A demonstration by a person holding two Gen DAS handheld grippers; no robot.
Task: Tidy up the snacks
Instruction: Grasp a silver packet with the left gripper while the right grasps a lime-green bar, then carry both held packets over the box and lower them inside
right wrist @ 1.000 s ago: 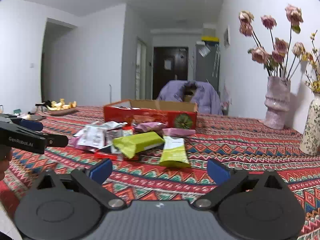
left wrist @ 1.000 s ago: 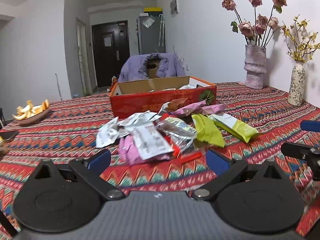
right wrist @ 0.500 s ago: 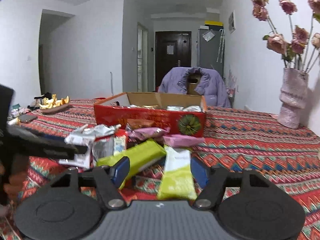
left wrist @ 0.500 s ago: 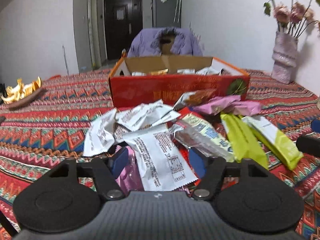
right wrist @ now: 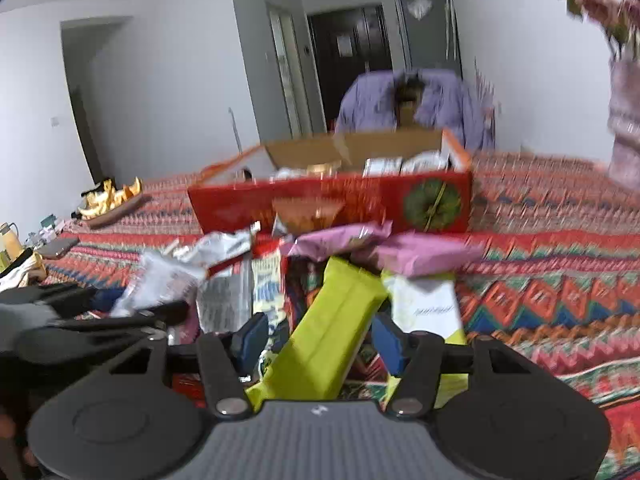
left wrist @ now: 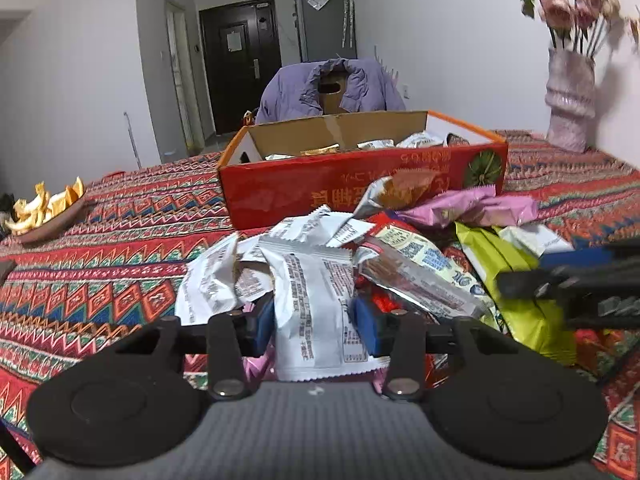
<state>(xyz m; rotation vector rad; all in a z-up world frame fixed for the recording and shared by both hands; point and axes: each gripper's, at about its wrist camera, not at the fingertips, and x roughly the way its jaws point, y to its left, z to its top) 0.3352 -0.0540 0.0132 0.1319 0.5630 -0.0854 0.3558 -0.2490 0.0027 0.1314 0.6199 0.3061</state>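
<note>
A pile of snack packets lies on the patterned tablecloth in front of an open red cardboard box (left wrist: 360,184) that holds several packets. My left gripper (left wrist: 316,324) has its jaws closed against a white printed packet (left wrist: 316,304) at the near edge of the pile. My right gripper (right wrist: 320,340) has its jaws closed against a lime-green packet (right wrist: 328,336), with a second green and white packet (right wrist: 428,308) beside it. Pink packets (right wrist: 416,252) lie behind. The red box also shows in the right wrist view (right wrist: 332,204), blurred.
A dish of orange peel (left wrist: 44,212) sits at the far left of the table. A pink vase with dried roses (left wrist: 568,96) stands at the far right. A chair draped with a purple jacket (left wrist: 332,88) is behind the box. A phone (right wrist: 58,248) lies at left.
Both grippers moved forward into the pile and narrowed their jaws from wide open onto packets: the left on the white packet, the right on the lime-green one.
</note>
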